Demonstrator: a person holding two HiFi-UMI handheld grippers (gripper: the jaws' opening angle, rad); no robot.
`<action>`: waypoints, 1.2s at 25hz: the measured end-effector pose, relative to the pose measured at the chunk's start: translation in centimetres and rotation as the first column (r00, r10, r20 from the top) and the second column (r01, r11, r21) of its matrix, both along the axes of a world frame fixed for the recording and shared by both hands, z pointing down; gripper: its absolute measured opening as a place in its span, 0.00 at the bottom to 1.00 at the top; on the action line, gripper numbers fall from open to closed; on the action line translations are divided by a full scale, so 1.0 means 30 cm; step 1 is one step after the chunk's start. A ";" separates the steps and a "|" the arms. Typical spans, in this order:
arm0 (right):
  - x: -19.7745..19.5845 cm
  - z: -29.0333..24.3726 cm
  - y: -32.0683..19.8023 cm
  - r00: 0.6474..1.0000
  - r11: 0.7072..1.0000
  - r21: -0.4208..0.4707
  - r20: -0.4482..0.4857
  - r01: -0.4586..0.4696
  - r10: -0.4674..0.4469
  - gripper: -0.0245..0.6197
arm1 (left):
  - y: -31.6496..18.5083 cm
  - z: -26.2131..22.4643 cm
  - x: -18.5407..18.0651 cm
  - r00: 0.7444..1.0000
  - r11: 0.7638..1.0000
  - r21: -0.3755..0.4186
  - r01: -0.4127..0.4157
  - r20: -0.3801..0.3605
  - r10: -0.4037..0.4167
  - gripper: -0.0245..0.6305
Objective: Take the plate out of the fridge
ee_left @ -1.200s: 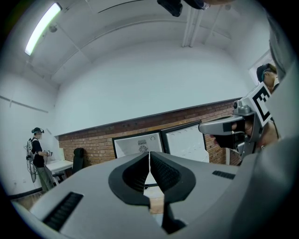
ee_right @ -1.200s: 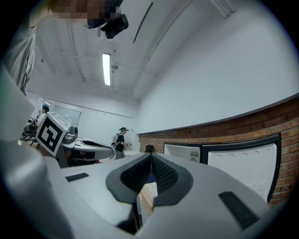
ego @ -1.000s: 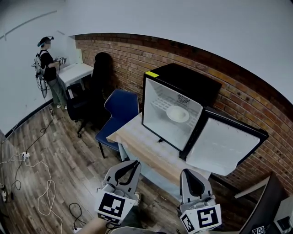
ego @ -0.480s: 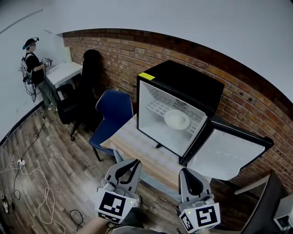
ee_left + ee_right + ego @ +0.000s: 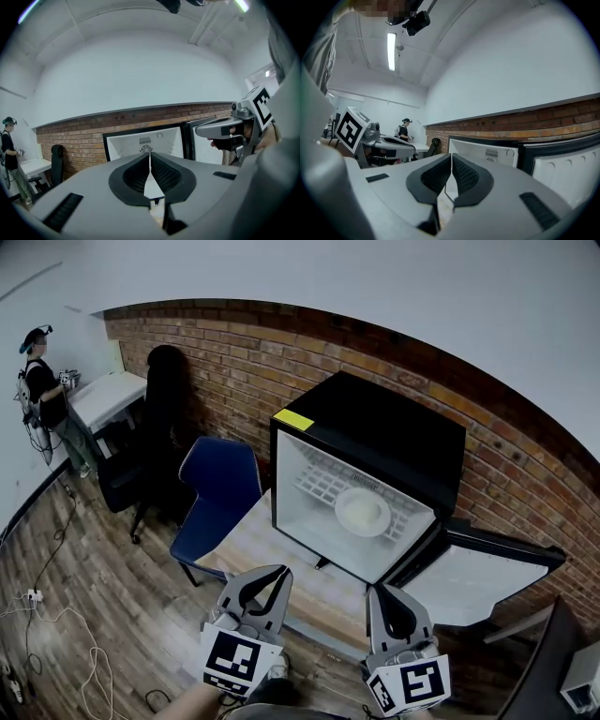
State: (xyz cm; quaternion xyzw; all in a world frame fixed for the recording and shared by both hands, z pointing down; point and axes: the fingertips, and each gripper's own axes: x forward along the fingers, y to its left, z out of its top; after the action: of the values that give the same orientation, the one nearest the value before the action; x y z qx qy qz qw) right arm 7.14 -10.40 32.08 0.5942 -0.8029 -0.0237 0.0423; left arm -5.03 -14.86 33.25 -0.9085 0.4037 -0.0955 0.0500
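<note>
A small black fridge (image 5: pixel 394 432) stands open on a wooden table (image 5: pixel 258 545) against the brick wall. Its door (image 5: pixel 473 582) swings out to the right. A white plate (image 5: pixel 362 511) lies on the wire shelf inside. My left gripper (image 5: pixel 279 576) hovers before the table's front edge, jaws shut and empty. My right gripper (image 5: pixel 379 597) hangs beside it, below the fridge door, also shut with nothing held. Both point toward the fridge (image 5: pixel 145 140) (image 5: pixel 485 152). The plate is hidden in both gripper views.
A blue chair (image 5: pixel 217 486) stands left of the table, with a black office chair (image 5: pixel 150 427) behind it. A person (image 5: pixel 42 395) stands at a white desk (image 5: pixel 105 397) far left. Cables (image 5: pixel 37 606) lie on the wood floor.
The view has shifted left and closer: the fridge and table now sit lower and more central. Both grippers stay shut and have edged toward the table.
</note>
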 end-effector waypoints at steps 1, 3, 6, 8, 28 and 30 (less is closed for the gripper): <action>0.001 -0.005 -0.025 1.000 1.000 0.002 -0.001 -0.009 0.009 0.08 | -0.028 -0.004 0.004 1.000 1.000 0.001 -0.009 -0.001 0.009 0.07; 0.006 -0.014 -0.073 1.000 1.000 0.005 -0.003 -0.027 0.027 0.08 | -0.081 -0.010 0.013 1.000 1.000 0.002 -0.028 -0.001 0.028 0.07; 0.022 -0.021 -0.132 0.998 0.998 0.005 -0.006 -0.061 0.061 0.08 | -0.149 -0.013 0.034 0.998 0.998 -0.005 -0.062 -0.003 0.062 0.07; 0.036 -0.023 -0.161 0.996 0.996 0.006 -0.004 -0.085 0.085 0.08 | -0.185 -0.012 0.051 0.996 0.996 -0.007 -0.085 -0.004 0.085 0.07; 0.180 -0.008 -0.289 0.995 0.996 -0.002 0.028 -0.093 0.093 0.08 | -0.327 0.035 0.258 0.989 0.987 -0.072 -0.146 0.023 0.148 0.07; 0.188 -0.004 -0.299 0.996 0.996 -0.004 0.034 -0.084 0.084 0.08 | -0.335 0.042 0.275 0.989 0.986 -0.084 -0.145 0.021 0.147 0.07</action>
State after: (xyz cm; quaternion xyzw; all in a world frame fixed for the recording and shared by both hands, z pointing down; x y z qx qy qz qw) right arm 12.78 -19.36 31.97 0.6276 -0.7779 -0.0108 0.0302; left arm 3.21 -24.90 34.50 -0.9355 0.3312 -0.1204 0.0249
